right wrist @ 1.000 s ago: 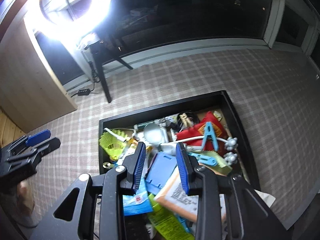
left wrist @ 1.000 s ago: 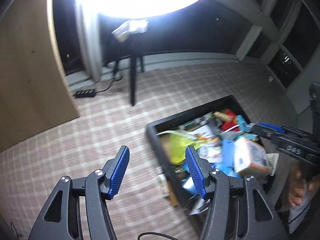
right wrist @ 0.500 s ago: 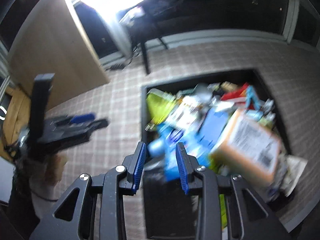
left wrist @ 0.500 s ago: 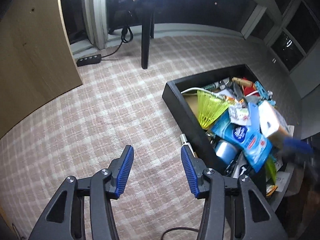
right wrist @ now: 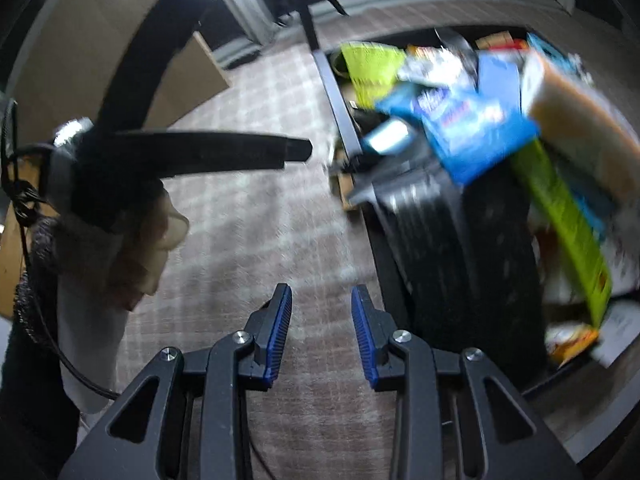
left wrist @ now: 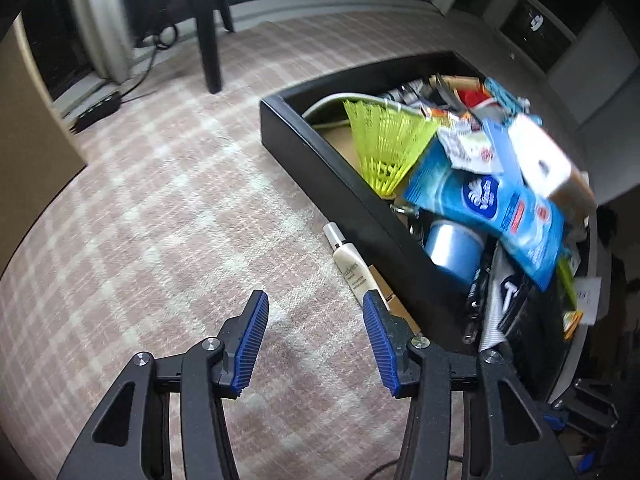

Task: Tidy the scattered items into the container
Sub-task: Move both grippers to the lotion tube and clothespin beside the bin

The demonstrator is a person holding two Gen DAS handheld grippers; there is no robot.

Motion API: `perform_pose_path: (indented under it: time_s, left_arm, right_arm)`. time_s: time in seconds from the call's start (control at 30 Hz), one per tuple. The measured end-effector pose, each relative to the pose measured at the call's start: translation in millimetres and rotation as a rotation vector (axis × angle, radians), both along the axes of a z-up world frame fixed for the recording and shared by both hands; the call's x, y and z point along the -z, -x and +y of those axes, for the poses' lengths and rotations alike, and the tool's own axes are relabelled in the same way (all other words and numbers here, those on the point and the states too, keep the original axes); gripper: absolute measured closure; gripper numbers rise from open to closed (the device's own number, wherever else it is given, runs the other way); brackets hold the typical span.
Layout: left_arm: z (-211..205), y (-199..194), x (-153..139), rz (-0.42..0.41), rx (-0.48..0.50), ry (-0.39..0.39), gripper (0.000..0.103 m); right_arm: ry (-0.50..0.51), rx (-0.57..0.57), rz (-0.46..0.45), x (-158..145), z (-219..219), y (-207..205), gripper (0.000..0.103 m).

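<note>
Through the left wrist camera I see my left gripper over the checked carpet, its blue pads spread with nothing between them. The log's last step is small, so I call the jaws simply apart.

The black tray runs from the upper middle to the lower right of the frame and is heaped full. A yellow-green shuttlecock sits at its near upper corner, a white cable curving behind it. A blue tissue pack lies across the pile, a white and brown box above it to the right, and a blue roll of tape below against the tray's wall. Red and teal bits farther back are too blurred to name.

One cream tube lies on the carpet outside the tray, right beside its wall and just above my right-hand pad.

In the right wrist view, heavily blurred, my right gripper has its pads parted a little over bare carpet, gripping nothing. The tray fills the right of that frame.
</note>
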State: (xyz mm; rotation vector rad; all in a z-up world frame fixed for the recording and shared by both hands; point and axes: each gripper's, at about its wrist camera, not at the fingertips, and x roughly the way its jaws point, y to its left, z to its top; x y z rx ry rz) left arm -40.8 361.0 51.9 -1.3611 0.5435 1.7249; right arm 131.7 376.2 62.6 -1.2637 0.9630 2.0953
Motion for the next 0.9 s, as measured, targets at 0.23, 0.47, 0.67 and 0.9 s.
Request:
perform_pose_path:
  time_s: [0.23, 0.47, 0.67, 0.9]
  left_arm:
    - [15.1, -1.1, 1.9, 0.091, 0.238, -0.013, 0.044]
    - [30.8, 9.0, 11.3, 0.090, 0.403, -0.069, 0.042]
    - [30.3, 13.0, 18.8, -0.011, 0.498, -0.116, 0.042]
    - [28.5, -22.9, 17.0, -0.066, 0.661, -0.130, 0.041]
  right_arm:
    - [-0.022, 0.099, -0.009, 15.8, -11.5, 3.7, 0.072]
    - [-0.040, 0.132, -0.030, 18.4, -19.3, 6.7, 0.072]
    - [-0.032, 0.159, -0.052, 18.2, -21.1, 2.5, 0.072]
    - [-0.015, 0.180, -0.071, 17.9, -27.3, -7.3, 0.072]
